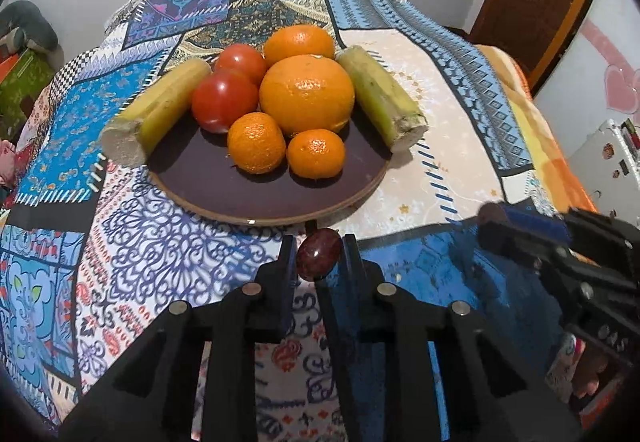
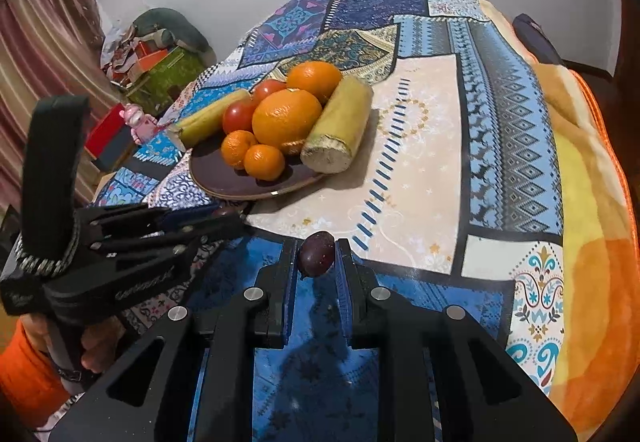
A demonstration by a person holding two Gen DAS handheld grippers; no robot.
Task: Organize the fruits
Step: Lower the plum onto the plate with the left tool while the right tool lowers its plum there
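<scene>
A dark round plate point(image 1: 224, 190) on the patterned bedspread holds two oranges point(image 1: 307, 94), two small mandarins point(image 1: 316, 153), two tomatoes point(image 1: 224, 100) and two cut bananas point(image 1: 380, 98) at its sides. My left gripper point(image 1: 319, 256) is shut on a dark red grape point(image 1: 319, 253), just in front of the plate's near rim. My right gripper point(image 2: 317, 256) is shut on a dark purple grape point(image 2: 317, 253), right of and nearer than the plate point(image 2: 240, 182). The right gripper also shows in the left wrist view point(image 1: 520, 230), the left gripper in the right wrist view point(image 2: 224, 218).
The patchwork bedspread point(image 1: 120, 242) covers the bed. An orange blanket point(image 2: 592, 202) lies along the right side. Boxes and a pink toy point(image 2: 138, 122) sit on the floor at the left. A wooden door point(image 1: 540, 2) stands at the far right.
</scene>
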